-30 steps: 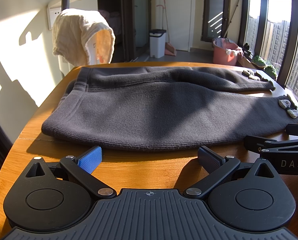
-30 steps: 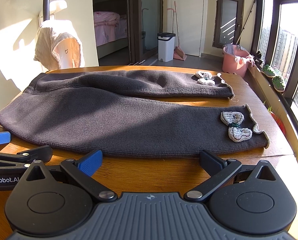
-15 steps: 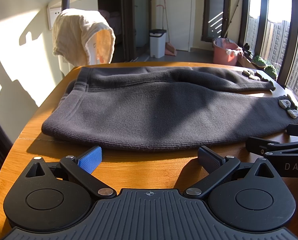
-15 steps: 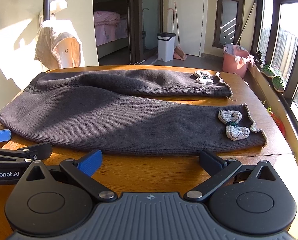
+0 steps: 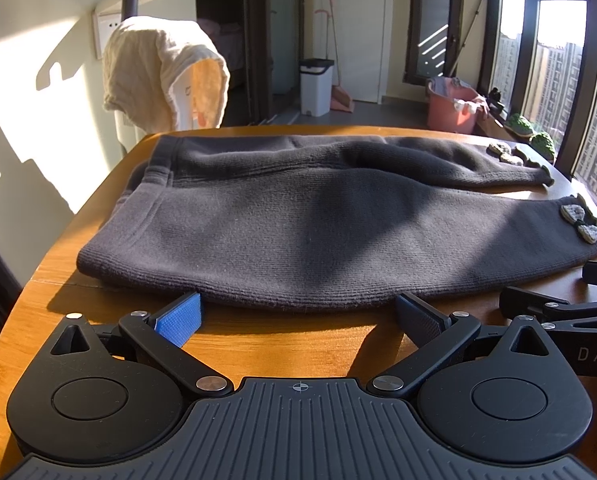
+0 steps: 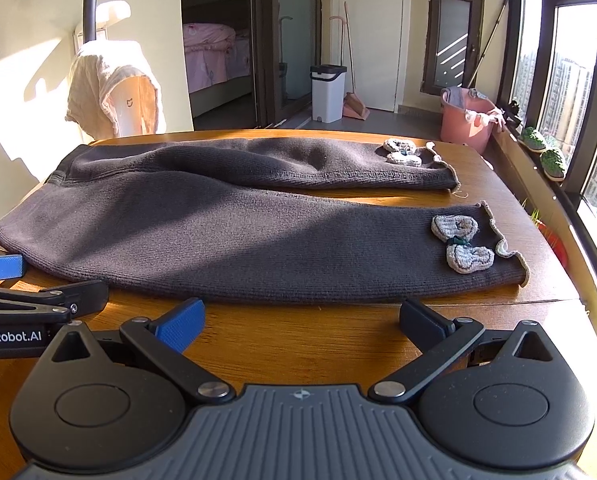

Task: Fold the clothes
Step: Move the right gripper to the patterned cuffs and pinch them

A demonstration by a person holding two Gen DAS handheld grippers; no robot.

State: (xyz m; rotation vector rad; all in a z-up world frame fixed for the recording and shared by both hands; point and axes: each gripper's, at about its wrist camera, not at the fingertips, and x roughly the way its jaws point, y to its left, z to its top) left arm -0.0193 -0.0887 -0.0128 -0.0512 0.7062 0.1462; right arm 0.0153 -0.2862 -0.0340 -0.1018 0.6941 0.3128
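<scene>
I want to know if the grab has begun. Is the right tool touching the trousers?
Apart. The right wrist view shows the right tool open, with a strip of bare table between its fingertips and the trousers' near edge.

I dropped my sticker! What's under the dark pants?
The wooden table shows all around the dark pants. Anything beneath them is covered, so a sticker can't be seen.

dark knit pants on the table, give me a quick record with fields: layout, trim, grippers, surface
garment: dark knit pants, spread flat, unfolded
legs: apart, cuffs toward the window
trim: grey bow near each cuff
left gripper: jaws open, at near hem, holding nothing
right gripper: jaws open, short of hem
surface: wooden table
</scene>
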